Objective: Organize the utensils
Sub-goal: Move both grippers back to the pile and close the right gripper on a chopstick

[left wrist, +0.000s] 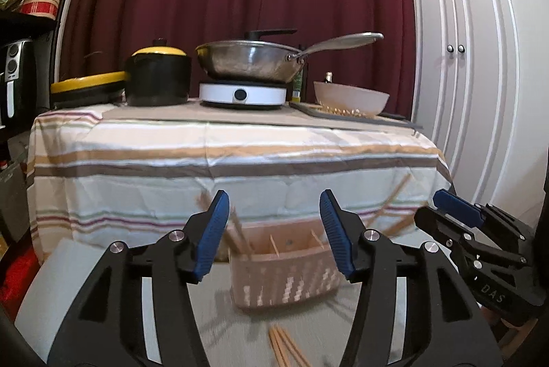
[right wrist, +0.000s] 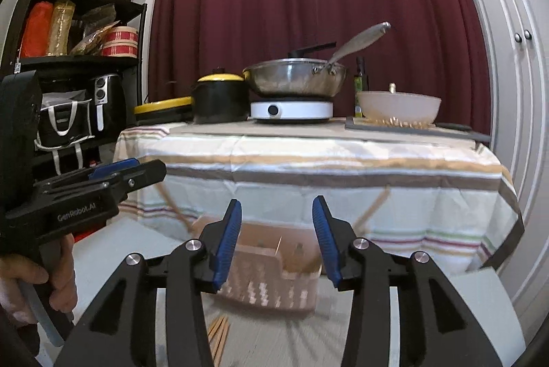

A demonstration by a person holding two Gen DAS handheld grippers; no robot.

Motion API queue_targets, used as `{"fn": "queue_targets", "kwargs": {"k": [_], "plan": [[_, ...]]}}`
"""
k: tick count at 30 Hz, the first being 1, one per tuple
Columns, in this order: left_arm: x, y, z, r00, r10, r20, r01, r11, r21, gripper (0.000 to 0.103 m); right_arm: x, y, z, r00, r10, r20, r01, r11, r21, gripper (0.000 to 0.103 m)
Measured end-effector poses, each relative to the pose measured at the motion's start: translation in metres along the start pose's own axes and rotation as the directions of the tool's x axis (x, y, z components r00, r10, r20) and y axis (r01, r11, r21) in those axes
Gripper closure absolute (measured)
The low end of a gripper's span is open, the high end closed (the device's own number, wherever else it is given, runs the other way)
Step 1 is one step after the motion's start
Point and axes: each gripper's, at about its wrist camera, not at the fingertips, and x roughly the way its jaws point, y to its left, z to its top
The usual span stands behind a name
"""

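Note:
A pale pink slotted utensil basket (left wrist: 284, 277) (right wrist: 271, 284) with dividers stands on a light grey surface (left wrist: 68, 281), blurred in both views. Wooden chopsticks (left wrist: 240, 236) stand in its left end, and more chopsticks (left wrist: 394, 209) (right wrist: 370, 209) lean out to the right. A few loose chopsticks (left wrist: 284, 346) (right wrist: 219, 336) lie on the surface in front of it. My left gripper (left wrist: 274, 198) (right wrist: 137, 168) is open just before the basket, nothing between its blue pads. My right gripper (right wrist: 277, 204) (left wrist: 442, 202) is also open and empty, beside it on the right.
Behind the basket stands a table with a striped cloth (left wrist: 223, 161) carrying a black pot with a yellow lid (left wrist: 158, 78), a steel pan (left wrist: 250, 61) on a white hob (left wrist: 240, 94) and a bowl (left wrist: 350, 97). A shelf (right wrist: 79, 58) is left, white cabinet doors (left wrist: 473, 58) right.

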Motion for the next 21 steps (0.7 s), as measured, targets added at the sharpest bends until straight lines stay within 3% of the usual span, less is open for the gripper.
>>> {"fn": "queue_targets", "kwargs": {"k": [9, 21], "plan": [[-0.041, 0.002, -0.062, 0.995, 0.053, -0.087, -0.052, 0.999, 0.007, 0.049, -0.034, 0.012, -0.06, 0.996, -0.002, -0.088, 0.005, 0.999, 0.037, 0.06], [-0.077, 0.003, -0.149, 0.97, 0.098, -0.222, -0.1, 0.995, 0.002, 0.05, -0.055, 0.036, -0.142, 0.973, 0.028, -0.23, -0.022, 0.999, 0.028, 0.06]]}}
